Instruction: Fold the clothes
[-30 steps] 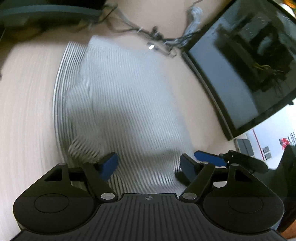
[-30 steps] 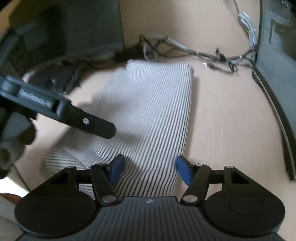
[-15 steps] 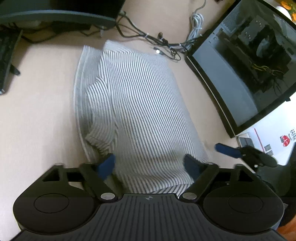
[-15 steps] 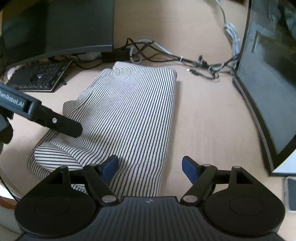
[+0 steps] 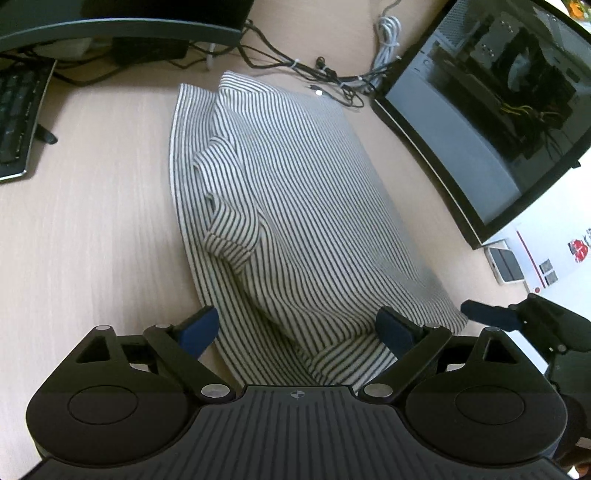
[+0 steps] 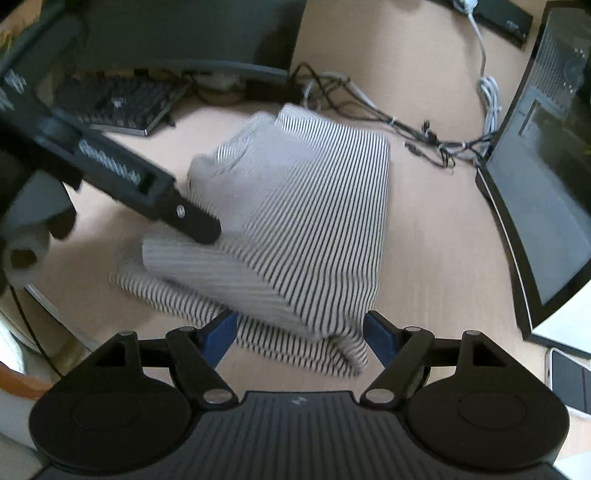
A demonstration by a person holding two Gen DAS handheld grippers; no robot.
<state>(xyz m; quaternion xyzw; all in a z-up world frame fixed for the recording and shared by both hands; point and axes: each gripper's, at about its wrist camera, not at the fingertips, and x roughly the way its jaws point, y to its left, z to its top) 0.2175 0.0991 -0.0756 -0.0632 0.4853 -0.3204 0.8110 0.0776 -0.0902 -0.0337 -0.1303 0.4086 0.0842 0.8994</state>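
Note:
A black-and-white striped garment (image 5: 295, 206) lies folded lengthwise on the light wooden desk, with a sleeve lying on top at its left. It also shows in the right wrist view (image 6: 314, 229). My left gripper (image 5: 301, 326) is open, its blue pads on either side of the garment's near end. My right gripper (image 6: 301, 332) is open above the garment's near right corner, which lies bunched between its pads. The left gripper's finger (image 6: 184, 218) reaches over the garment's left side in the right wrist view.
A curved monitor (image 5: 491, 122) stands at the right and another monitor (image 6: 184, 33) at the back. A keyboard (image 6: 118, 103) lies at the back left. Tangled cables (image 5: 325, 74) lie behind the garment. A phone (image 6: 569, 380) lies near the desk's right edge.
Both grippers have pulled back and risen, then the right one moved left over the garment's near right corner. The garment lies folded and its near end is now bunched.

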